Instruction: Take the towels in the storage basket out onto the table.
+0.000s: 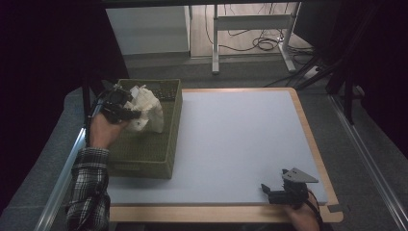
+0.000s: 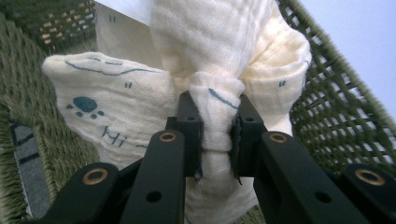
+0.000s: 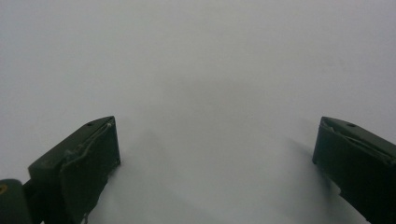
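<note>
The cream cloth [image 2: 219, 60] is pinched in the left gripper [image 2: 215, 135], a bunched fold of it squeezed tight between the two black jaws, which stand close together with only the fabric between them. In the left gripper view the cloth spreads out above and to both sides of the jaws; it is a soft, crinkled weave printed in dark blue with a paw mark, short dashes and the letters "Hi". In the high view the left gripper [image 1: 126, 111] holds the cloth [image 1: 146, 109] over the far part of the green woven basket [image 1: 144, 149], the cloth hanging down inside the basket's walls; whether its lower edge touches the basket floor cannot be told. A dark, flat object [image 1: 166, 92] with rows of small marks lies at the far end of the basket, just beside the cloth. The left hand [image 1: 103, 131] comes in from the lower left in a checked sleeve [image 1: 89, 187].

The basket sits at the left edge of the table [image 1: 240, 139], which has a pale grey top and a light wooden border.

The right gripper [image 1: 281, 192] rests low at the near right corner of the table, well apart from the basket. In the right gripper view its jaws stand wide, with bare grey tabletop [image 3: 210, 93] between them
</note>
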### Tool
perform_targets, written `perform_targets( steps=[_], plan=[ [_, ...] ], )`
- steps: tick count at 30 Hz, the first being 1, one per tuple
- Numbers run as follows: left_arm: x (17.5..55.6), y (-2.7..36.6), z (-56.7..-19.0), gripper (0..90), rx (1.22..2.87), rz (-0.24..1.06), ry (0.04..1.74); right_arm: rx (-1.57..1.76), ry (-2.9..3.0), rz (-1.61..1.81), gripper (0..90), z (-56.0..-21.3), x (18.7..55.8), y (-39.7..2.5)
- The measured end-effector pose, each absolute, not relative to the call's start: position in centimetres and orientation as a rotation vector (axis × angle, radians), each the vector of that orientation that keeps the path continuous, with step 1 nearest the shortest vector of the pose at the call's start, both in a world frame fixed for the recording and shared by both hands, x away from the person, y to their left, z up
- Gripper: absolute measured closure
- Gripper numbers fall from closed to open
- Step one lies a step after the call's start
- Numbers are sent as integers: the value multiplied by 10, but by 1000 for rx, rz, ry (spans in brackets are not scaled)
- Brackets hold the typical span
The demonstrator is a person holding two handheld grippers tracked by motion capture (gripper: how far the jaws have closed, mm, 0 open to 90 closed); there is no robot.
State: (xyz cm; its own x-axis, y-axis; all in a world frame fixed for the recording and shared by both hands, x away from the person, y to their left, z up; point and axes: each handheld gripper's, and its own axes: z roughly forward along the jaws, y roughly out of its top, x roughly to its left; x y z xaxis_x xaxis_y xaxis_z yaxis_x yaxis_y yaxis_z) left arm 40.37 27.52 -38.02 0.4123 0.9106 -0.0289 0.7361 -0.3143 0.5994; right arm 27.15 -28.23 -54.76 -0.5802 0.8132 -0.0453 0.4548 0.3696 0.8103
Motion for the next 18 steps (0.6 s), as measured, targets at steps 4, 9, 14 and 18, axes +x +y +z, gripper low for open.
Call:
perform_targets(
  steps=[4, 9, 14, 18],
  plan=[
    [401, 276, -373, 775, 2122, 444, 1382, 1098, 2194, 1091, 5, -548, 271, -282],
    [397, 279, -359, 775, 2088, 474, 1369, 1098, 2194, 1091, 5, -548, 272, -282],
    [393, 281, -349, 775, 2051, 486, 1358, 1098, 2194, 1091, 5, -548, 271, -282],
    [391, 283, -342, 775, 2026, 496, 1349, 1097, 2194, 1091, 5, -548, 272, -282]
  ],
)
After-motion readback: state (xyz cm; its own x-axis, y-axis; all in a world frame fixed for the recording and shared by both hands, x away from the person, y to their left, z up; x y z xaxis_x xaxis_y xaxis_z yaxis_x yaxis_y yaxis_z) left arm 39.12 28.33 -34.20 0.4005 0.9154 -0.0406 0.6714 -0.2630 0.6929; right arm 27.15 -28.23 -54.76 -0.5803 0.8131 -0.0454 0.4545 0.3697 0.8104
